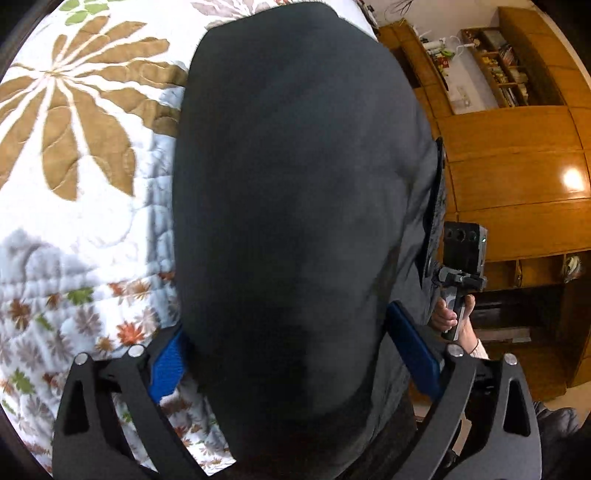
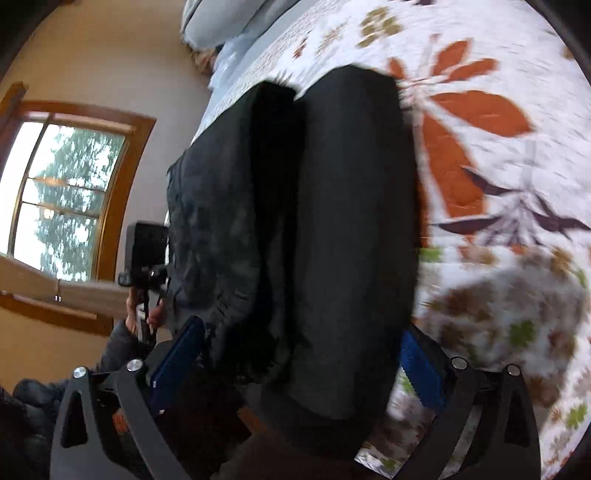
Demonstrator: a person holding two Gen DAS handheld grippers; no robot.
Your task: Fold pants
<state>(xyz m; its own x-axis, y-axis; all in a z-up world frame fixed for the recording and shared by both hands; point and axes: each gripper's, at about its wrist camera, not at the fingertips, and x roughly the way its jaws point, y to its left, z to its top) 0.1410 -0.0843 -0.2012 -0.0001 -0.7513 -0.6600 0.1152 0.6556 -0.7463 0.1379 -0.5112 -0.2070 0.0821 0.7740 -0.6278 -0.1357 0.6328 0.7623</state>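
The black pants (image 1: 295,206) fill the middle of the left wrist view, bunched between my left gripper's (image 1: 291,358) blue-padded fingers (image 1: 166,365), which are shut on the fabric. The pants lie over a floral quilt (image 1: 74,155). In the right wrist view the pants (image 2: 351,229) show as two thick dark folds side by side over the quilt (image 2: 498,147). My right gripper (image 2: 299,362) is shut on them, blue pads (image 2: 421,373) on either side. The other gripper and the hand holding it show at the edge of each view (image 1: 461,266) (image 2: 144,258).
A wooden wardrobe with shelves (image 1: 517,140) stands beside the bed in the left wrist view. A window with a wooden frame (image 2: 66,192) and a pillow (image 2: 221,22) at the head of the bed show in the right wrist view.
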